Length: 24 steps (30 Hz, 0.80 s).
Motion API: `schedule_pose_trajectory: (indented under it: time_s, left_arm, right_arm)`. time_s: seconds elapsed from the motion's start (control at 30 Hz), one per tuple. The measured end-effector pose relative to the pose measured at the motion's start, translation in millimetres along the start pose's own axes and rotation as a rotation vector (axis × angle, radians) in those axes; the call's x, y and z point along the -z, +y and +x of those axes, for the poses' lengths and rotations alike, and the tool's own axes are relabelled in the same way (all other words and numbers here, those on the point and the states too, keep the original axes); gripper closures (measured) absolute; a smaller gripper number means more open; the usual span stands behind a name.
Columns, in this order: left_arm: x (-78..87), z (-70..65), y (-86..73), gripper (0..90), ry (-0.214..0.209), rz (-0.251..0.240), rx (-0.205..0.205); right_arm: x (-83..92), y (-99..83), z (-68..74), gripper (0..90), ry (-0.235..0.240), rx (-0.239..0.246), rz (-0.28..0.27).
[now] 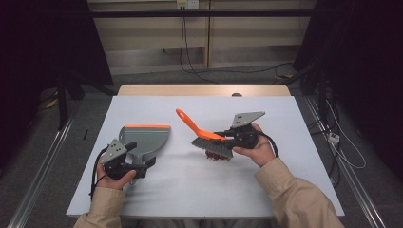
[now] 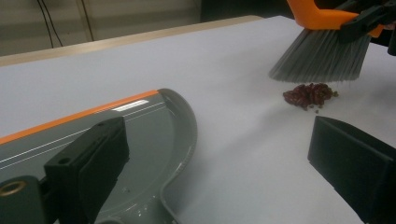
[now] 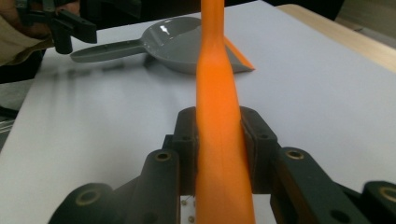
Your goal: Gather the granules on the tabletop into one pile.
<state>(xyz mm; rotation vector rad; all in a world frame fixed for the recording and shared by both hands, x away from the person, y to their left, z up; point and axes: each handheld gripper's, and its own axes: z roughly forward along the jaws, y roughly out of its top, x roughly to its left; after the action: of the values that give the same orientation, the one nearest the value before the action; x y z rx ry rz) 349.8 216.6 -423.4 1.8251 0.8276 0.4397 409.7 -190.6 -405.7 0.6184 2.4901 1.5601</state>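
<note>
A grey dustpan (image 1: 145, 137) with an orange lip lies flat at the table's left; it also appears as the dustpan (image 2: 140, 135) and the dustpan (image 3: 182, 39). My left gripper (image 1: 144, 167) sits at the pan's handle end, and its jaws (image 2: 219, 163) stand wide apart with nothing pressed between them. My right gripper (image 1: 223, 136) is shut on the orange handle (image 3: 219, 140) of a hand brush (image 1: 209, 138). The grey bristles (image 2: 320, 58) hang just above a small pile of dark red crumbs (image 2: 310, 95), crumbs (image 1: 217, 156).
The white tabletop (image 1: 190, 190) has open room at the front and right. A wooden strip (image 1: 204, 90) runs along its far edge. Cables lie on the floor behind the table and to its right.
</note>
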Motion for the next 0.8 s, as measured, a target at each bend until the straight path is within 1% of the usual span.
schedule_pose_trajectory:
  time_s: [0.03, 0.07, 0.2, 0.27, 0.33, 0.37, 0.4, 0.43, 0.5, 0.6, 0.63, 0.67, 0.7, 0.73, 0.8]
  left_arm:
    - [-0.1, -0.3, 0.0, 4.9, -0.001, 0.000, 0.000]
    - [-0.1, -0.5, 0.0, 4.9, -0.001, 0.001, 0.000]
    - [0.9, -0.4, 0.1, 4.9, 0.000, -0.002, -0.003]
    - [1.2, -0.3, 0.2, 4.9, 0.001, -0.003, 0.000]
    - [1.3, -0.3, 0.2, 4.9, 0.001, -0.002, -0.001]
    - [1.3, -0.3, 0.1, 4.9, 0.001, -0.002, -0.001]
    - [1.4, -0.2, 0.2, 4.9, 0.002, -0.002, -0.004]
    - [1.4, -0.3, 0.3, 4.9, 0.001, -0.004, -0.003]
    - [1.5, -0.4, 0.4, 4.9, 0.001, -0.004, -0.003]
    - [1.1, -1.1, 0.6, 4.9, 0.000, -0.004, -0.005]
    - [1.0, -1.3, 0.8, 4.9, -0.002, -0.004, -0.007]
    - [0.9, -1.7, 1.1, 4.9, -0.002, -0.005, -0.007]
    - [0.7, -1.9, 1.3, 4.9, -0.003, -0.004, -0.009]
    - [0.4, -2.1, 1.4, 4.9, -0.003, -0.003, -0.010]
    - [-0.4, -2.8, 1.4, 4.9, -0.005, -0.001, -0.010]
  right_arm:
    - [2.6, 0.0, -0.4, 71.4, 0.000, -0.006, -0.010]
    - [5.2, 0.0, -0.5, 71.3, -0.017, -0.007, -0.015]
    - [13.4, -4.9, -4.8, 71.4, -0.090, -0.003, -0.007]
    - [16.3, -9.6, -6.5, 71.4, -0.143, -0.013, -0.005]
    - [18.8, -14.2, -7.4, 71.4, -0.215, -0.030, 0.000]
    - [19.8, -16.2, -7.1, 71.4, -0.255, -0.034, 0.007]
    - [20.7, -18.6, -6.2, 71.4, -0.307, -0.043, 0.013]
    - [21.0, -21.1, -4.9, 71.4, -0.344, -0.048, 0.021]
    - [20.2, -27.4, -0.6, 71.4, -0.407, -0.076, 0.025]
    - [15.6, -37.1, 7.9, 71.4, -0.504, -0.085, 0.046]
    - [13.9, -40.0, 10.5, 71.5, -0.517, -0.090, 0.040]
    - [12.6, -41.1, 14.0, 71.4, -0.544, -0.095, 0.028]
    - [11.2, -41.4, 16.9, 71.4, -0.558, -0.102, 0.013]
    - [9.1, -41.6, 19.0, 71.4, -0.559, -0.115, 0.002]
    - [3.4, -40.8, 23.6, 71.4, -0.575, -0.118, 0.001]
